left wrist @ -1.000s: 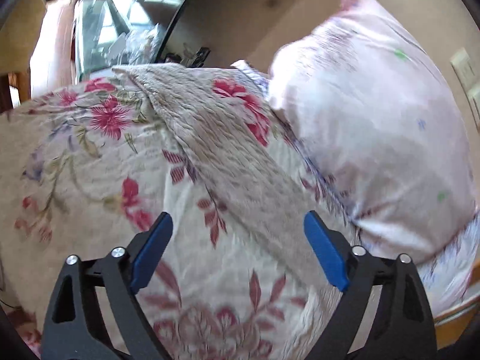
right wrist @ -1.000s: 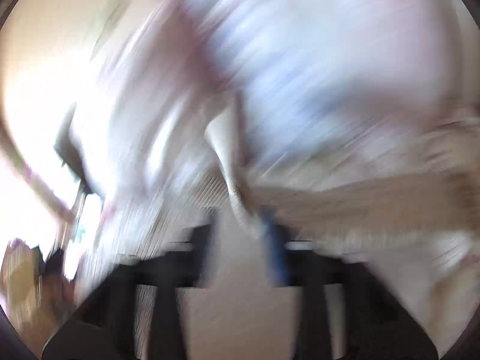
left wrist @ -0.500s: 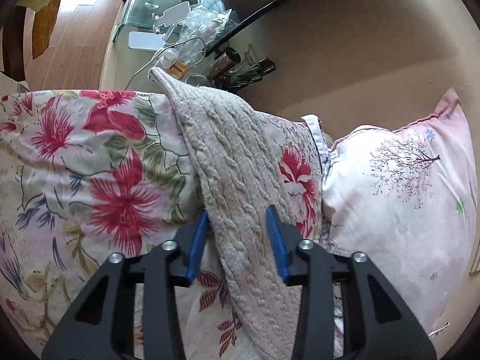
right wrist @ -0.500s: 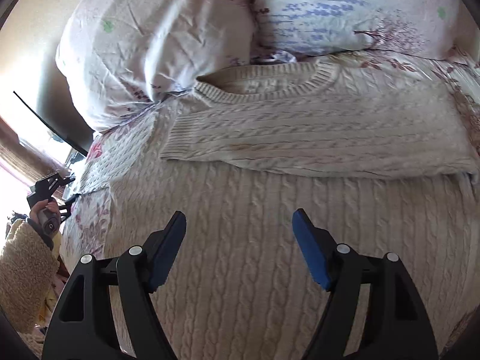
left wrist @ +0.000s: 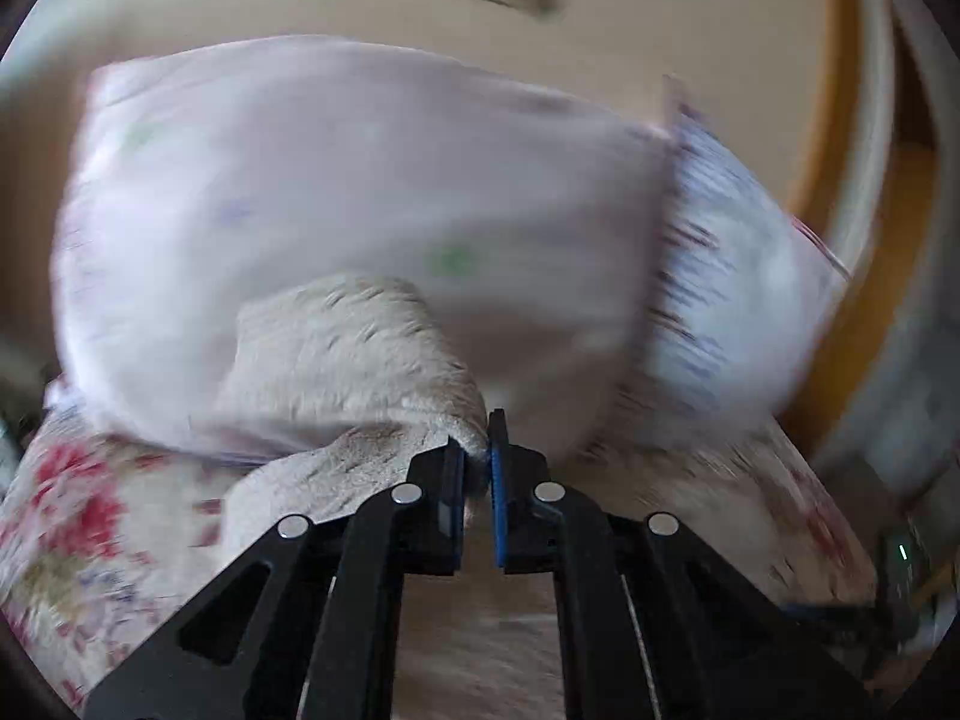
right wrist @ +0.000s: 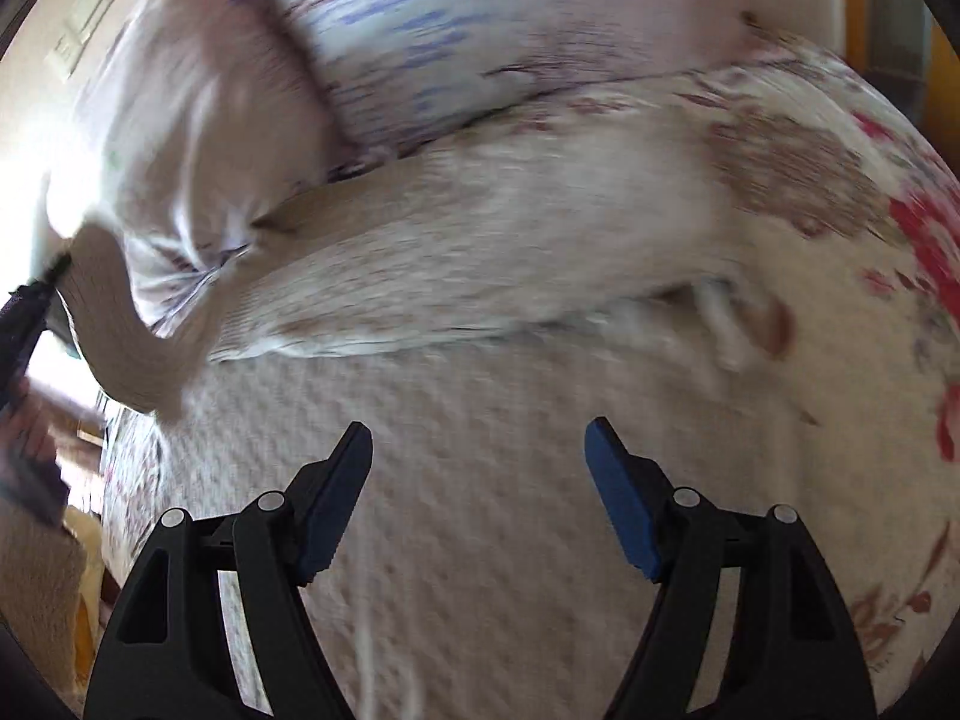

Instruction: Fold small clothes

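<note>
A cream cable-knit sweater [right wrist: 480,516] lies spread on the floral bedspread [right wrist: 900,324]. One sleeve is folded across its upper part [right wrist: 480,264]. My left gripper [left wrist: 477,450] is shut on the other sleeve [left wrist: 348,372] and holds it lifted in front of the pillows; that raised sleeve also shows at the left of the right wrist view [right wrist: 120,336]. My right gripper [right wrist: 477,468] is open and empty just above the sweater's body. Both views are motion-blurred.
Two pale pillows lie at the head of the bed, a pink one [left wrist: 360,192] and a blue-printed one [left wrist: 732,300]. A beige wall [left wrist: 600,30] and a wooden bed frame [left wrist: 840,192] stand behind them.
My left gripper has shut on the sleeve it straddled and swung it up toward the pillows. My right gripper stays open over the sweater and has shifted a little.
</note>
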Motion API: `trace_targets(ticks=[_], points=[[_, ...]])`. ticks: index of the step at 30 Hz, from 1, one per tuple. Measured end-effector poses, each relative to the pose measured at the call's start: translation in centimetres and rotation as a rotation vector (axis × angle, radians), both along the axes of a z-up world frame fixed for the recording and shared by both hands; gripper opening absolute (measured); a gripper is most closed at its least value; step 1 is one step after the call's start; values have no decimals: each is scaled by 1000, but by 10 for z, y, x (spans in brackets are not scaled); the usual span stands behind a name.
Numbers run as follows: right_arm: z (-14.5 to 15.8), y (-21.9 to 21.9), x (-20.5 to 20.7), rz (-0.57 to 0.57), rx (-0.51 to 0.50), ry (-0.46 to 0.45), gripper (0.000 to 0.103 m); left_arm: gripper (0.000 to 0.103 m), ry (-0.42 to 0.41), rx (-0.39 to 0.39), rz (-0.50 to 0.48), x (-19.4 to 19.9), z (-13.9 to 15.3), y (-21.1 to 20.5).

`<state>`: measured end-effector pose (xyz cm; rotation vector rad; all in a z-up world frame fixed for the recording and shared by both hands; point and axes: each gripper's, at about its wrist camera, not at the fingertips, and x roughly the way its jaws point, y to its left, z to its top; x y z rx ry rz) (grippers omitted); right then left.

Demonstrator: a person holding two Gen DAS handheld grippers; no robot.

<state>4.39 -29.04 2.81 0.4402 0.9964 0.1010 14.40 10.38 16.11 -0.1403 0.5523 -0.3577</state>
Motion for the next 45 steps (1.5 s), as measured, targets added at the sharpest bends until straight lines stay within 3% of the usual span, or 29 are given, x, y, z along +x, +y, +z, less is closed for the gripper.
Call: trace_targets(ticks=[2,3,4,6,8,9,10,14,17,21,23,24,28,30,34,40,42,43,44,45], points=[[-5,-11,-4,-27,1,14,75,18,48,137,-222,-9,-20,-93],[-7,-17,-6,-38,1,23,75,20,87,201,-278,-11,-34,-124],[-9,-24,-9,-55,2,34,75,20,156,273,-321,-14,-55,-155],[-6,-39,-18,-90,2,29,75,20,247,291,-319,-17,-79,-163],[-4,-54,-28,-117,-5,22,75,25,282,257,-235,-27,-88,-134],[-4,-62,-34,-132,-5,25,75,37,289,247,-187,-30,-90,-116],[-7,-73,-44,-154,9,37,75,41,296,236,-129,-36,-90,-97],[-23,-98,-73,-190,128,96,67,46,368,190,98,-75,-98,-13],[-30,-101,-94,-159,225,110,66,47,463,159,211,-104,-116,28],[-37,-97,-112,-78,348,131,62,44,556,8,229,-141,-136,51],[-50,-90,-120,-23,447,185,37,38,561,-61,207,-163,-138,54],[-56,-86,-127,0,495,209,35,27,576,-93,188,-170,-141,54],[-65,-73,-137,72,563,278,18,20,641,-186,135,-196,-147,50],[-63,-66,-134,107,562,283,12,8,687,-215,106,-196,-152,46],[-38,-57,-97,117,590,167,9,6,682,-263,52,-172,-141,45],[30,-68,32,42,554,-120,9,7,424,-308,35,-50,-74,50],[39,-76,73,-47,503,-153,15,13,362,-281,74,-1,-61,46],[39,-79,93,-114,471,-132,40,20,350,-267,97,19,-59,46],[34,-83,107,-184,436,-89,72,36,363,-250,123,40,-62,46],[32,-83,111,-227,420,-62,77,50,390,-233,150,50,-66,47]])
